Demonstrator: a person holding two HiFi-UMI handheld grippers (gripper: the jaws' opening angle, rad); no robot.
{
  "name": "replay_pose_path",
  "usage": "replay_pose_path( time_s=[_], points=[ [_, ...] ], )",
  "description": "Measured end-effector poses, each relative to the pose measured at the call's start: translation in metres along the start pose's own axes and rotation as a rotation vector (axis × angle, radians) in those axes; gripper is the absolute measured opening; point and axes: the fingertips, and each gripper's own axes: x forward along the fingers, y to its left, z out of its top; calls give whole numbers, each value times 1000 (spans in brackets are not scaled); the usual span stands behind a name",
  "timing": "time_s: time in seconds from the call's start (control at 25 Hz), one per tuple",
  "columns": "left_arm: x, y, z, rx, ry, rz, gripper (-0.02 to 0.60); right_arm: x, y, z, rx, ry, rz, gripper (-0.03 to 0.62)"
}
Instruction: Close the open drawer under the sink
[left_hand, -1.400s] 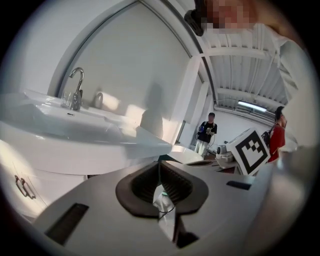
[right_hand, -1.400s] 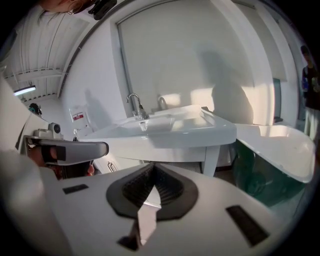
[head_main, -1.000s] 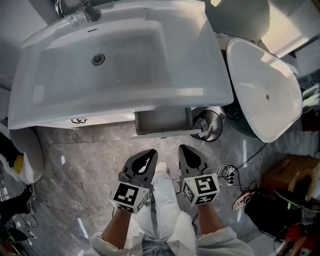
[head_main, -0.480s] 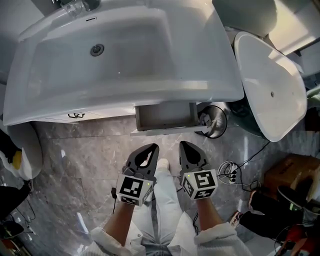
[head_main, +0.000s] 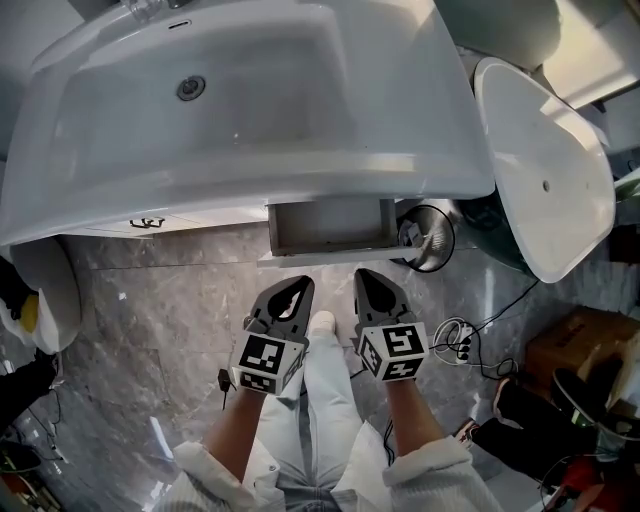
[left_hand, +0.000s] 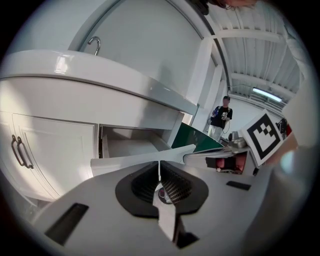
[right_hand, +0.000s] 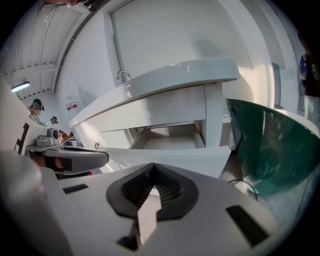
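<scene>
White sink, white drawer; grey veined marble floor.

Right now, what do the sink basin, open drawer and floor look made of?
Sink basin: glossy white, likely ceramic; bright highlights on its rim. Drawer: matte white panels, probably painted board; no grain shows. Floor: polished grey veined stone or stone-look tile; it reflects light.

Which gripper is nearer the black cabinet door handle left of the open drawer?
Left. The left gripper is before the drawer, right of the handle; the right gripper is beyond it, farther right.
</scene>
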Motion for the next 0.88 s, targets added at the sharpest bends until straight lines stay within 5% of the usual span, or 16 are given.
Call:
replay_pose_path(
  time_s=[0.88],
  points=[
    [22,15,-7,-40,48,0,15,28,-9,-12,18,45,-11,10]
  ],
)
